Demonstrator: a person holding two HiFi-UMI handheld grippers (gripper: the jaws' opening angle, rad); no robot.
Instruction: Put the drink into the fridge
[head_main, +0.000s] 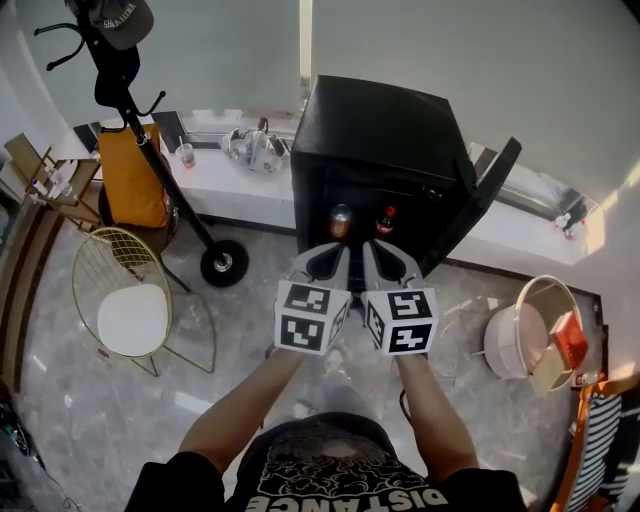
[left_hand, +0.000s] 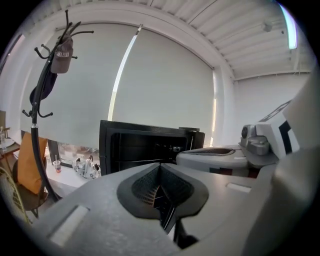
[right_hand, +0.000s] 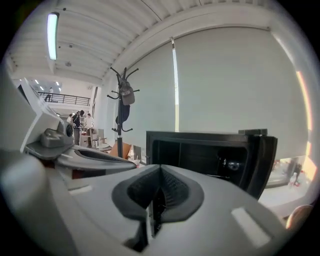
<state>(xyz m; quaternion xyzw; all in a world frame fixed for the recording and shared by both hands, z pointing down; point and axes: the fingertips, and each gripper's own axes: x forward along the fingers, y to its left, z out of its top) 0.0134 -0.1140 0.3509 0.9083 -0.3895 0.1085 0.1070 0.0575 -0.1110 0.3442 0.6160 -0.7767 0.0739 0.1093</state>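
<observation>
The black mini fridge (head_main: 385, 130) stands against the window ledge with its door (head_main: 480, 205) swung open to the right. Inside its dark opening stand a copper-topped can (head_main: 341, 220) and a red-capped bottle (head_main: 386, 221). My left gripper (head_main: 330, 252) and right gripper (head_main: 378, 252) hover side by side just in front of the opening, both shut with nothing between the pads. In the left gripper view the left gripper (left_hand: 160, 167) faces the fridge (left_hand: 145, 145). The right gripper (right_hand: 160, 169) faces the fridge (right_hand: 200, 150) and its door (right_hand: 261, 160) in the right gripper view.
A black coat stand (head_main: 135, 110) with a cap rises at the left, beside an orange bag (head_main: 130, 175). A gold wire chair (head_main: 135, 315) with a white seat sits on the marble floor. A white bin (head_main: 525, 335) holding boxes stands to the right of the fridge.
</observation>
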